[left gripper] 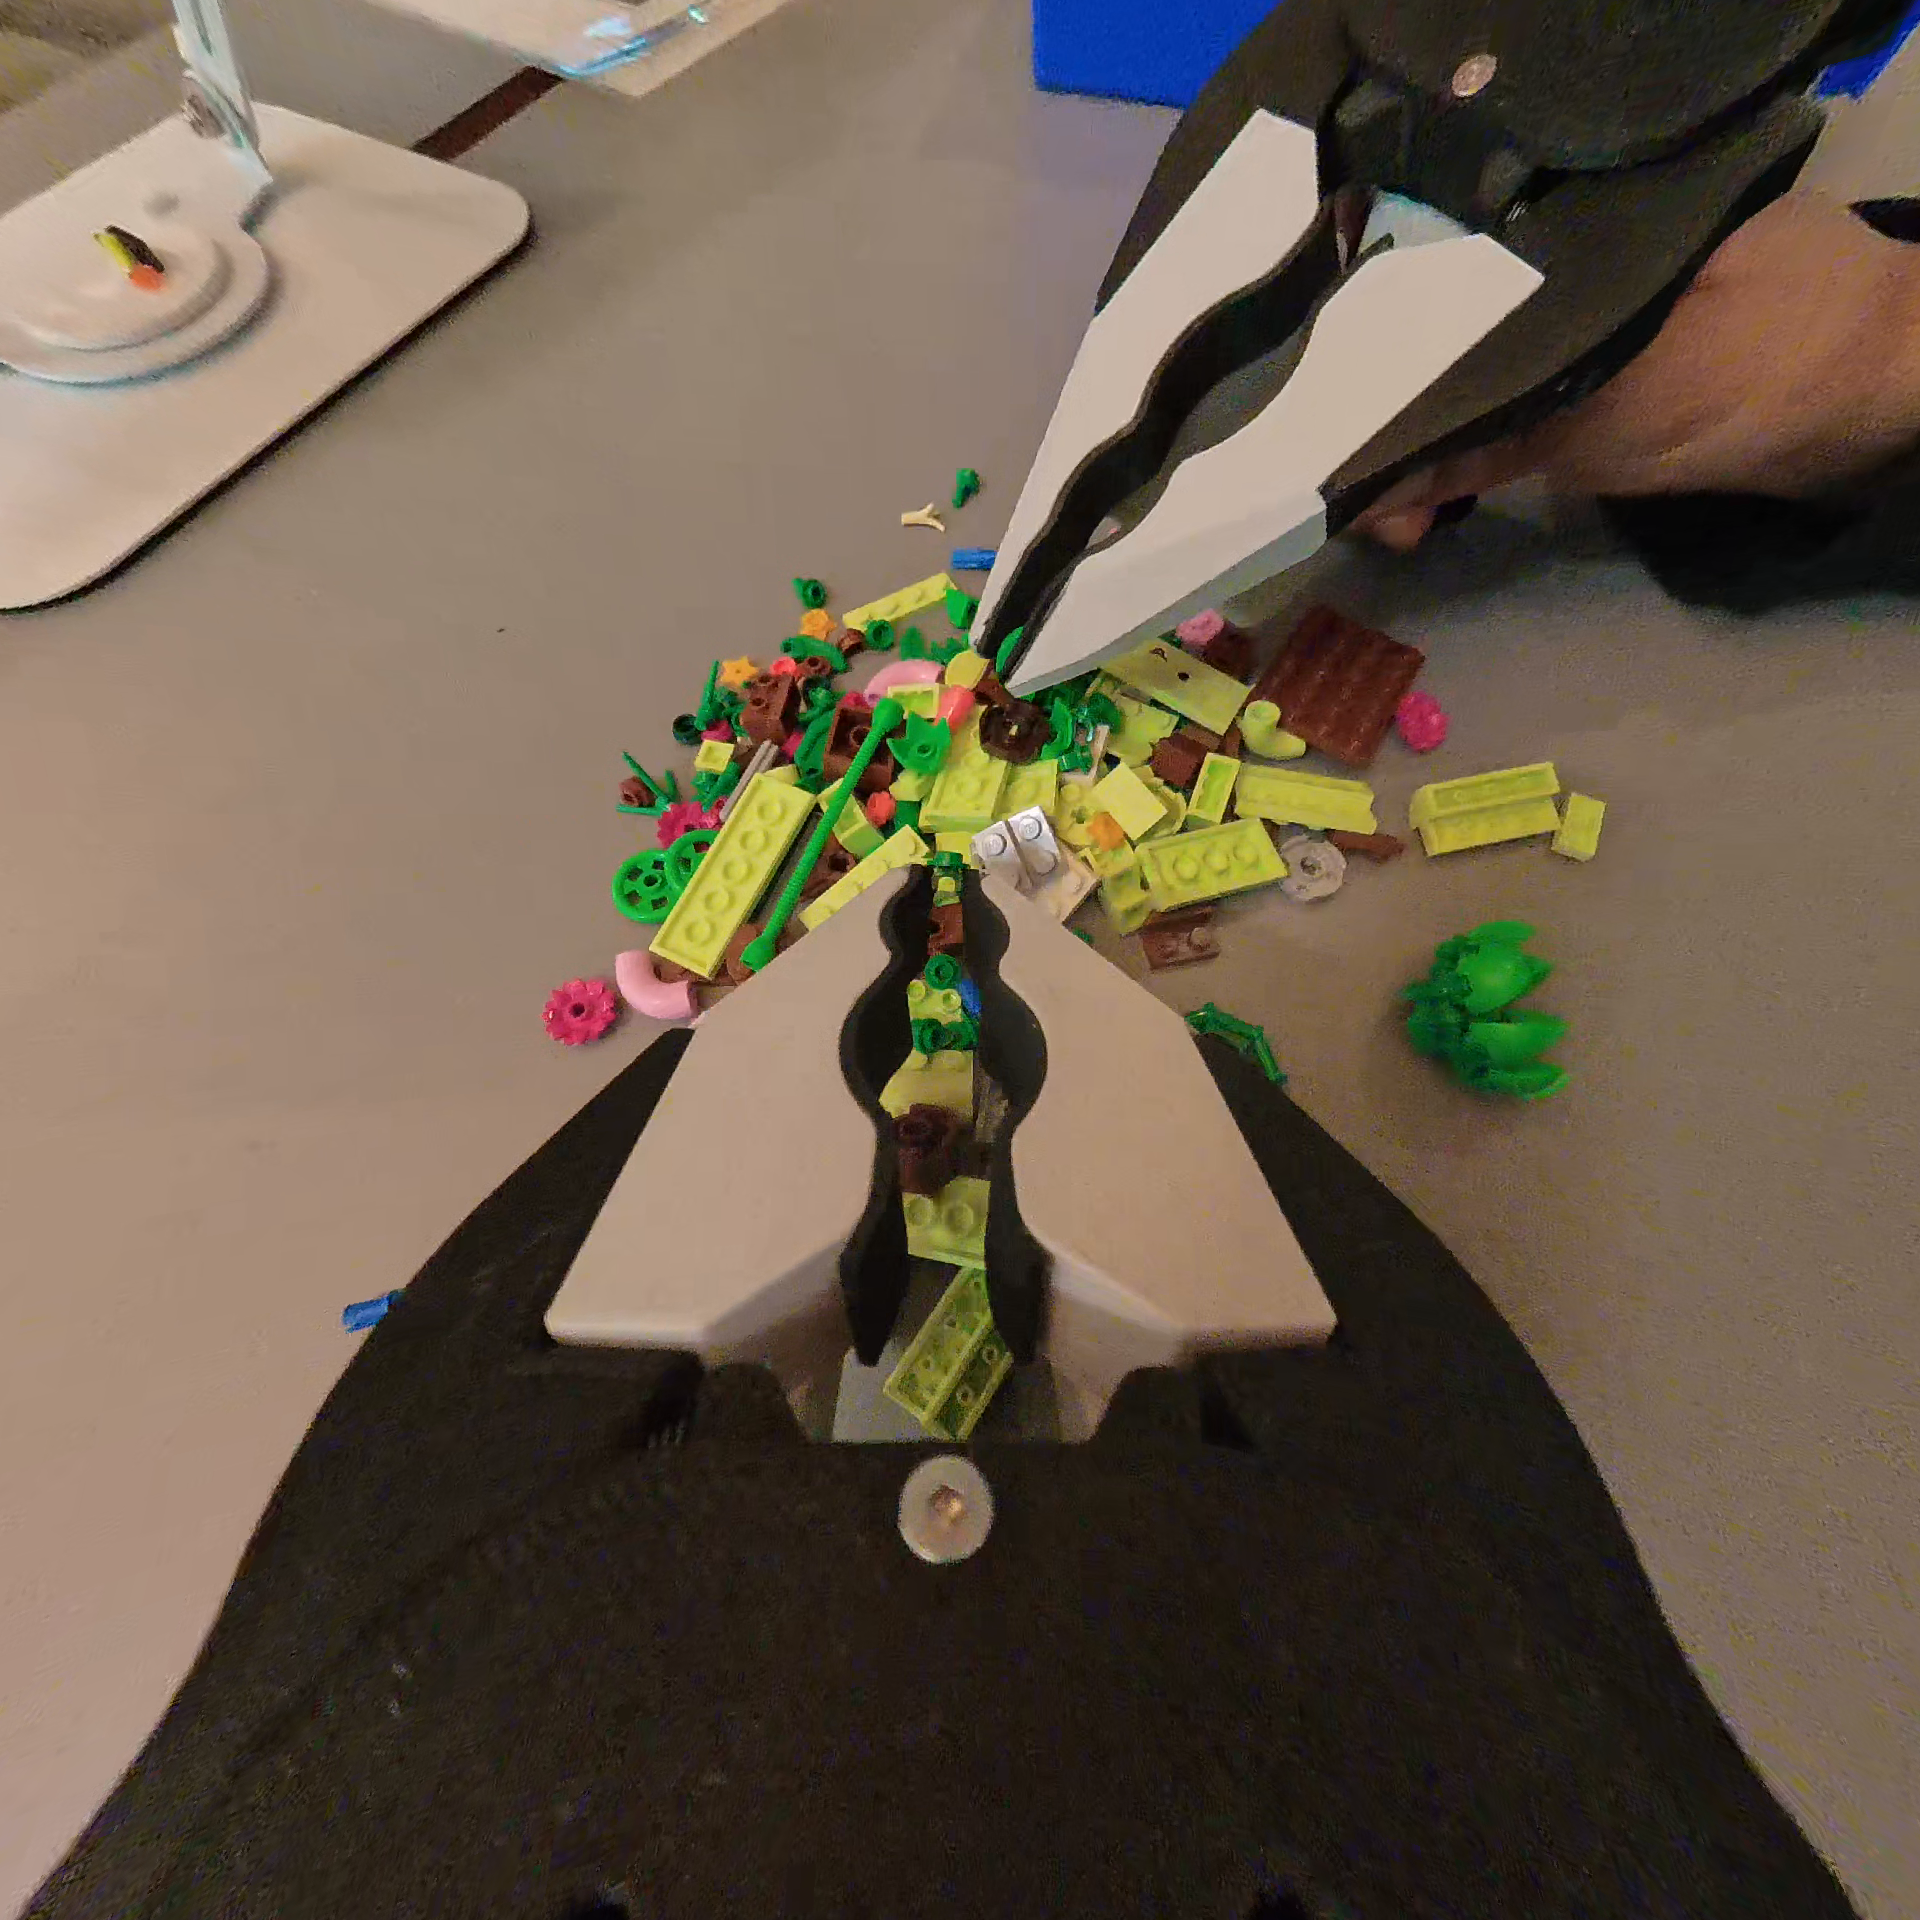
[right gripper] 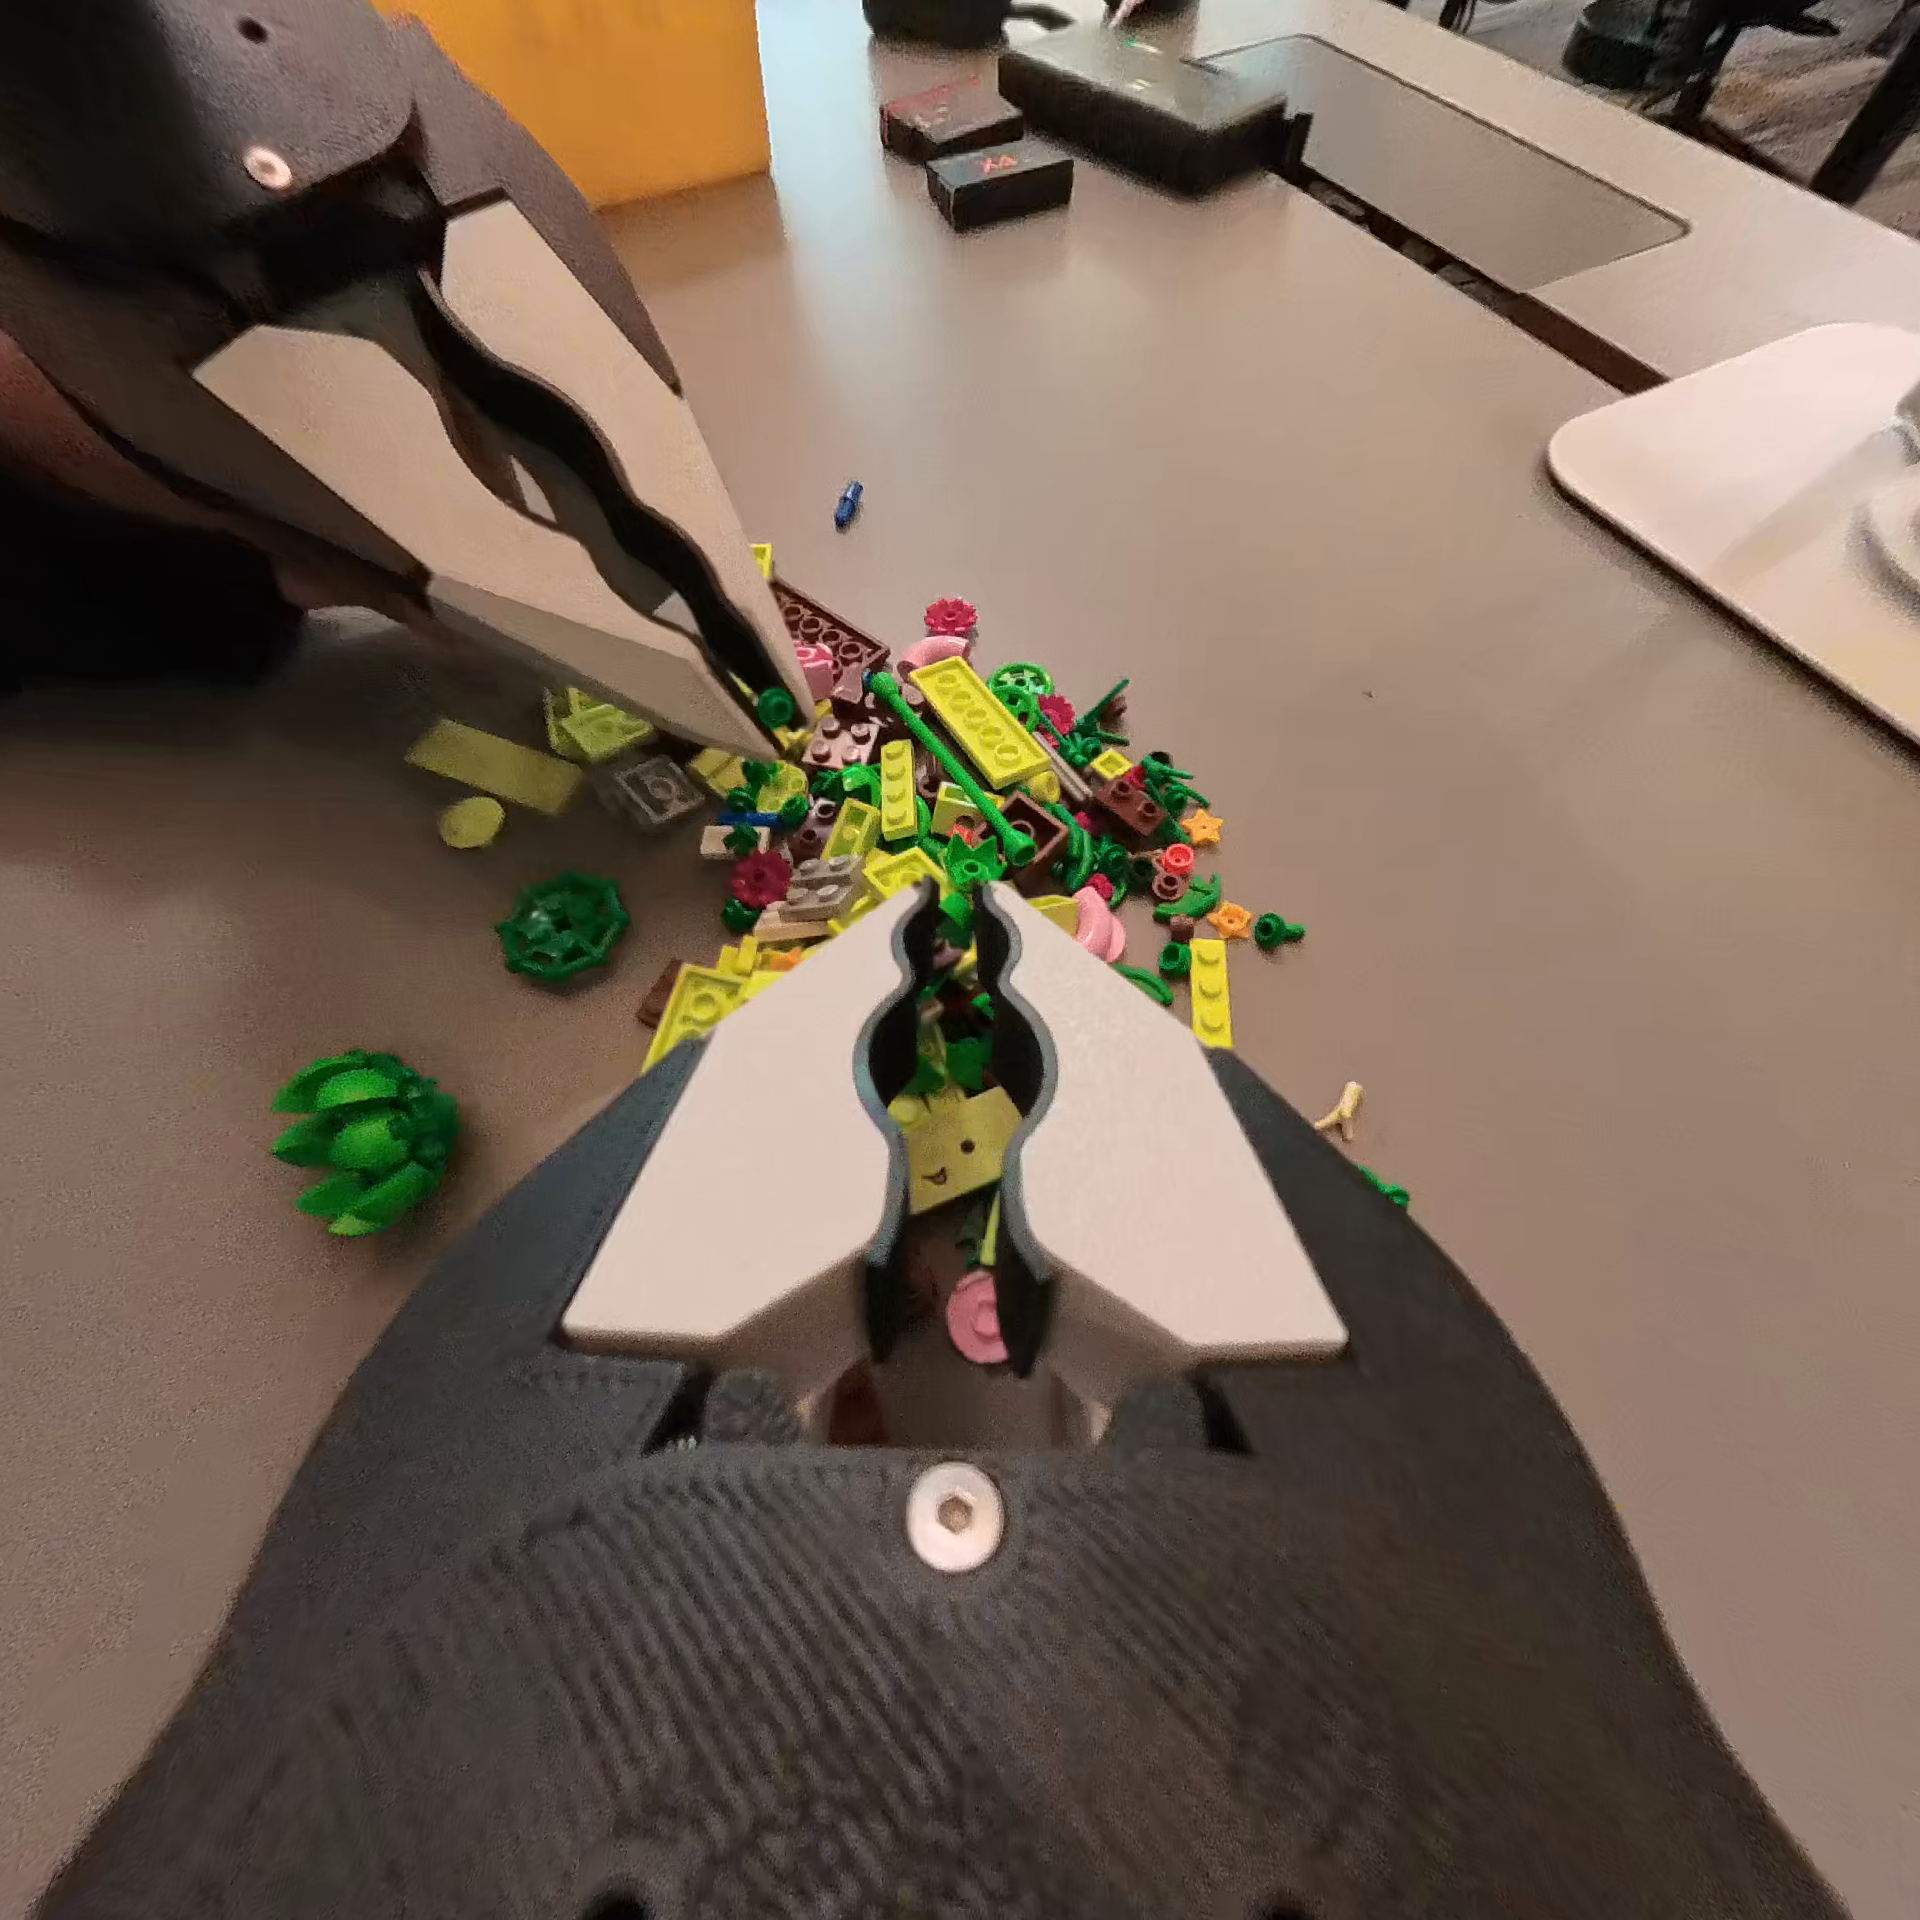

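A pile of small toy bricks [left gripper: 997, 790] lies on the grey table: lime plates, brown pieces, green stems, pink flowers. My left gripper [left gripper: 948, 881] points down at the pile's near edge with its jaws only a narrow gap apart, and small green and lime pieces show in the gap. My right gripper [left gripper: 1000, 665] comes in from the upper right, its tips down among the bricks on the pile's far side, also nearly closed. In the right wrist view the pile [right gripper: 935, 790] lies ahead of the right gripper [right gripper: 953, 894], with the left gripper [right gripper: 787, 736] opposite. I cannot see either one gripping a brick.
A green bud cluster [left gripper: 1486, 1008] sits apart from the pile, as does a brown studded plate [left gripper: 1340, 681]. A white monitor stand base [left gripper: 208, 343] is at the far left. A loose blue pin [right gripper: 849, 504], black boxes [right gripper: 997, 182] and a yellow object [right gripper: 623, 94] lie farther off. My hands' fingertips stand some 5 centimetres from each other.
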Tool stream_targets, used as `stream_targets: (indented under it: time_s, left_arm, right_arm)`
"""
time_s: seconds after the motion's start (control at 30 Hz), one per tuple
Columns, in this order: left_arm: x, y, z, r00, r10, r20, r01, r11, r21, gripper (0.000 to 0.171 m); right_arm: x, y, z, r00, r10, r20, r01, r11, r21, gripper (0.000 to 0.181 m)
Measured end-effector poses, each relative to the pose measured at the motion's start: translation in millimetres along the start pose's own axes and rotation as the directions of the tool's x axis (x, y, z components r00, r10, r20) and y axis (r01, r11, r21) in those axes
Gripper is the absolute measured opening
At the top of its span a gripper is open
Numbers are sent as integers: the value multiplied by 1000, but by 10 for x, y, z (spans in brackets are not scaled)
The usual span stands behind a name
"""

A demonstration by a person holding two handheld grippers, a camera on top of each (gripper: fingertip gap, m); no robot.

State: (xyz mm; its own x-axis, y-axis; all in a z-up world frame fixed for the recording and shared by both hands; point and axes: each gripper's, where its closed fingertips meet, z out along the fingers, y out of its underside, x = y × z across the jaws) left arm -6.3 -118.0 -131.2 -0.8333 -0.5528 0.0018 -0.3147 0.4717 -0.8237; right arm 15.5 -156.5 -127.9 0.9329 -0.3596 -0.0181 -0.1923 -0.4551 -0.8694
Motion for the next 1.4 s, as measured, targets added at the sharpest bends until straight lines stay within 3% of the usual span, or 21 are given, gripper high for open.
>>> stream_targets:
  time_s: [0.1,0.3,0.67,0.83,0.97,1.23,1.33,1.4]
  left_arm:
    - [-7,44,33,1000,-3,-1,3,1000,-14,6]
    - [-50,4,14,999,-35,9,35,999,16,28]
    - [-102,-112,-101,1000,-12,23,9,996,92,25]
    - [155,-95,-138,990,88,-111,-80,994,80,23]
    - [570,142,-217,922,208,-327,-221,975,-1,27]
    - [594,389,-87,926,229,-301,-281,949,-144,40]
    - [570,431,-59,931,224,-287,-280,945,-172,38]
    - [572,427,-65,932,215,-291,-273,946,-174,26]
  right_arm:
    - [40,-10,16,999,-30,-32,30,1000,1,3]
    - [69,-113,-93,1000,9,-16,-8,996,90,9]
    - [225,-193,-386,979,176,100,-194,958,213,26]
    - [246,-248,-470,980,173,101,-193,950,244,26]
    - [162,-245,-435,982,151,117,-175,957,230,26]
    - [52,-229,-375,984,121,132,-147,967,210,24]
    - [41,-252,-386,985,113,132,-141,965,220,24]
    - [30,-260,-388,984,113,136,-142,964,224,24]
